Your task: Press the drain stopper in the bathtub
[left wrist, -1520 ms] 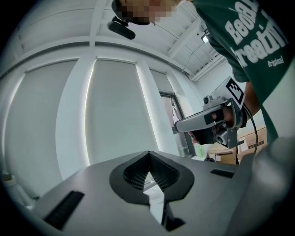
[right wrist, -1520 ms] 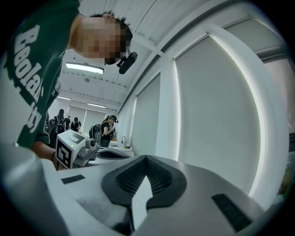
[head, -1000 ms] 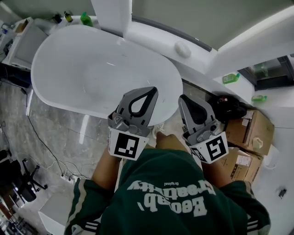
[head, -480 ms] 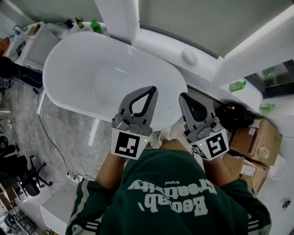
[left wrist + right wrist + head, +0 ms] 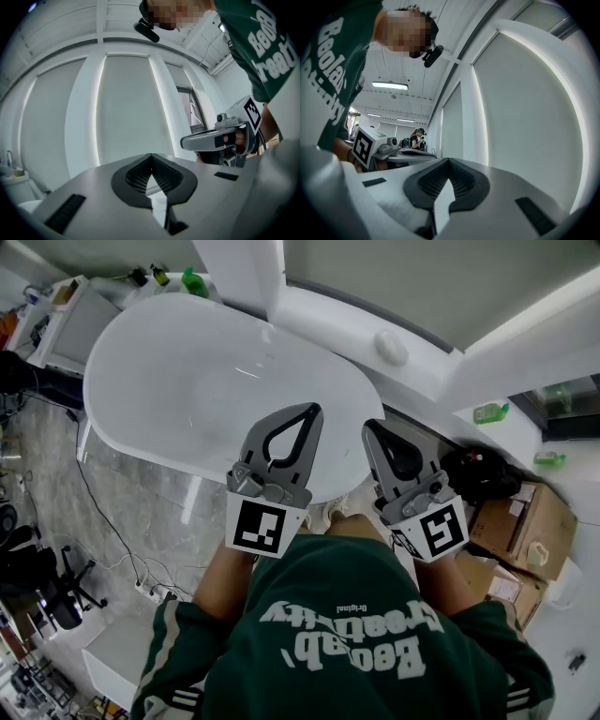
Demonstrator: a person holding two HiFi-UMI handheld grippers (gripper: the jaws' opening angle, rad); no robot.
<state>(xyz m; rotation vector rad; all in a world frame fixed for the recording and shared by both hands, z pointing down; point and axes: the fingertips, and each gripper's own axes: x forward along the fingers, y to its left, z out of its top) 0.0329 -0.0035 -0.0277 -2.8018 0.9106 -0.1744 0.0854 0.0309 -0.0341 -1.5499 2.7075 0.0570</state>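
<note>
While both are held up at the person's chest, the left hand-held gripper (image 5: 305, 420) and right hand-held gripper (image 5: 373, 432) are clenched on nothing, tips touching. The bathtub (image 5: 159, 381) lies ahead of and below them (left tips over its near rim). The drain stopper can't be made out inside.

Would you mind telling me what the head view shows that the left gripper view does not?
Only the head view shows the white bathtub, the grey floor and the cardboard boxes. Only the left gripper view shows the ceiling and the camera on the person's head. Both show the left gripper and right gripper, each shut and empty, and the green sweatshirt.
</note>
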